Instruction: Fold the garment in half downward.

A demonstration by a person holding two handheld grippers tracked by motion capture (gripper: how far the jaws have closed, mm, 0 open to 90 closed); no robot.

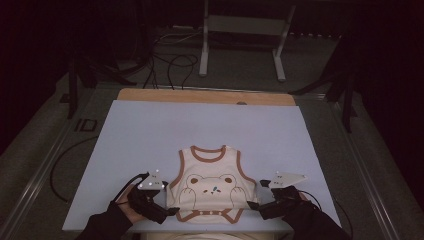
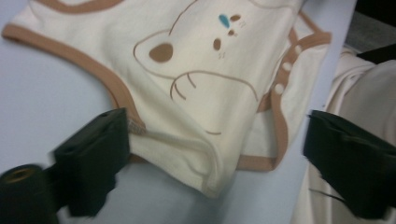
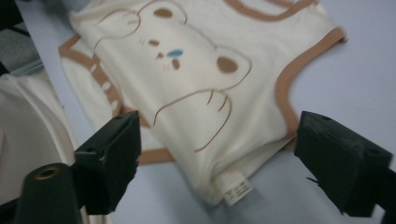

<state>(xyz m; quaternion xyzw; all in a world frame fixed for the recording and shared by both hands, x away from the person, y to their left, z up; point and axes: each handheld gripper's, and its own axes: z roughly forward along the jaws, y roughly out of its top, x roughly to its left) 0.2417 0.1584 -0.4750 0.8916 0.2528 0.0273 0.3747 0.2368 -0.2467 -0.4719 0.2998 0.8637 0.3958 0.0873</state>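
We see both the left gripper (image 1: 171, 211) and right gripper (image 1: 254, 206) released beside the cream bear-print baby bodysuit (image 1: 212, 186), flat on the pale blue tabletop (image 1: 150, 135); dark room beyond.

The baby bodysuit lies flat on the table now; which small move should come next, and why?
Probably lift both grippers clear. The bodysuit lies spread, bear side up, and the left gripper and right gripper stand open, gripping nothing.

Baby bodysuit (image 1: 212, 184) lies flat on the mat (image 1: 150, 135), near its front edge, neck opening away from the person. Left gripper (image 1: 169, 212) sits just left of its bottom corner, right gripper (image 1: 256, 207) just right.
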